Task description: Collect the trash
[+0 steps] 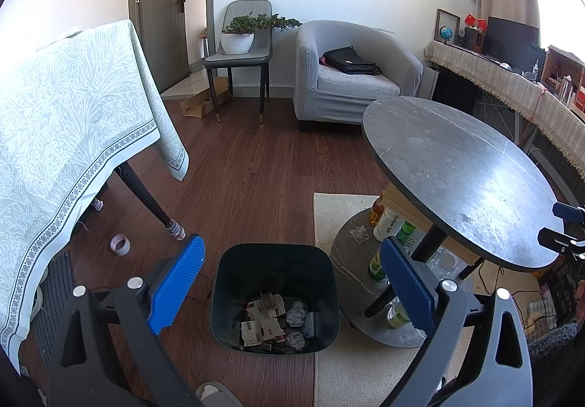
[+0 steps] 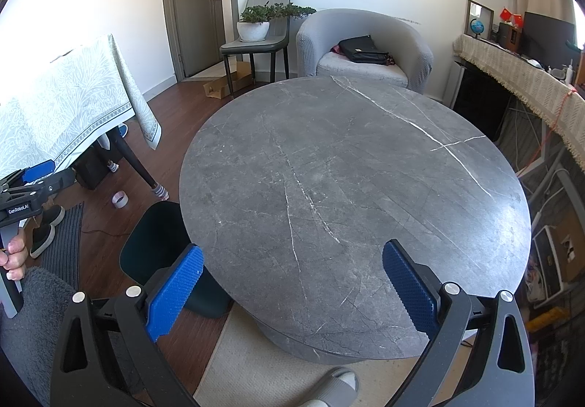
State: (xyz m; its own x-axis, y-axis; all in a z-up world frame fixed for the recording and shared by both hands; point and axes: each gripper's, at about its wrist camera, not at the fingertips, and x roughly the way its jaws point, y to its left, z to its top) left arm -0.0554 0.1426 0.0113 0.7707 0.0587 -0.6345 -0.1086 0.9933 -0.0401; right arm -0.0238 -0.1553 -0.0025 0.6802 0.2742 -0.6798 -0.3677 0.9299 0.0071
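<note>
Two handheld grippers with blue ribbed pads are being held out over a living-room floor of dark wood planks. The left gripper [image 1: 292, 271] is hovering above a dark trash bin [image 1: 274, 262] standing on the floor, its jaws spread wide and holding nothing. Inside the bin, crumpled paper balls [image 1: 295, 316] and torn printed cartons [image 1: 261, 328] are lying at the bottom. Just right of the bin, a round grey marble table [image 1: 457, 169] is standing on a cream rug [image 1: 329, 213]; on its lower shelf, a small crumpled tissue [image 1: 359, 233] is lying beside several bottles [image 1: 387, 224]. A roll of tape [image 1: 120, 244] is sitting on the floor to the left, near the leg of a table draped in a pale green patterned cloth [image 1: 73, 121]. The right gripper [image 2: 292, 279] is hovering over the near edge of the marble tabletop [image 2: 347, 187], its jaws also wide apart and empty; the bin [image 2: 153, 242] is peeking out from under the table's left edge in this view. At the far left of the right wrist view, a hand [image 2: 12, 257] is gripping the handle of the left gripper. In the background, a grey armchair [image 1: 351, 74] is holding a black bag [image 1: 351, 60], and a potted plant [image 1: 241, 32] is resting on a grey chair [image 1: 241, 52].
</note>
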